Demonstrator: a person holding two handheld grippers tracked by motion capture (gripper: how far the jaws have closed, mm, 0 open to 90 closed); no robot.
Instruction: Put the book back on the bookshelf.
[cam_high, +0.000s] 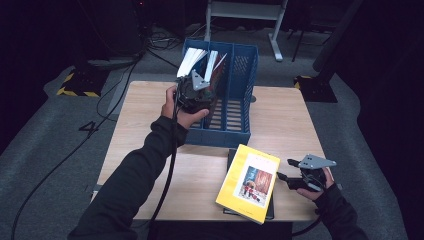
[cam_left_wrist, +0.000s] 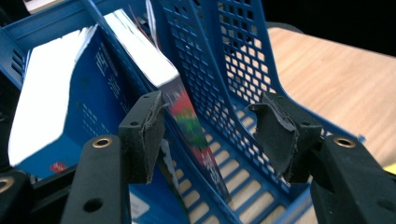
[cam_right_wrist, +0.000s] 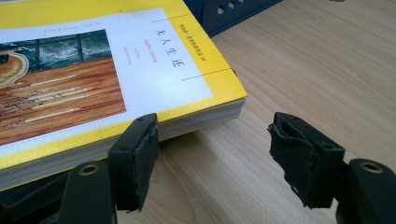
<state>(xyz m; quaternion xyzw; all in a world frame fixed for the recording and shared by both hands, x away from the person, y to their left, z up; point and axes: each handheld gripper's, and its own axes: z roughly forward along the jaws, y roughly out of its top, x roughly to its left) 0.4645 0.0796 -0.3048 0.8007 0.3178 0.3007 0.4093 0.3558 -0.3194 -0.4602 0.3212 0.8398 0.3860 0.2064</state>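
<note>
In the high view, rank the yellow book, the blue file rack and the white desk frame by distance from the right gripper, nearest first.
From the right gripper:
1. Yellow book, just beside its jaws, on the table's near edge.
2. Blue file rack, mid-table, farther back.
3. White desk frame, on the floor beyond the table.

We see a light wooden table (cam_high: 290, 120) standing on grey carpet (cam_high: 50, 145) in a dark room. At the far side stands a white metal frame (cam_high: 245, 12), and black cables (cam_high: 160, 40) trail across the floor. Far left lies a yellow-and-black striped base (cam_high: 77, 85).
</note>
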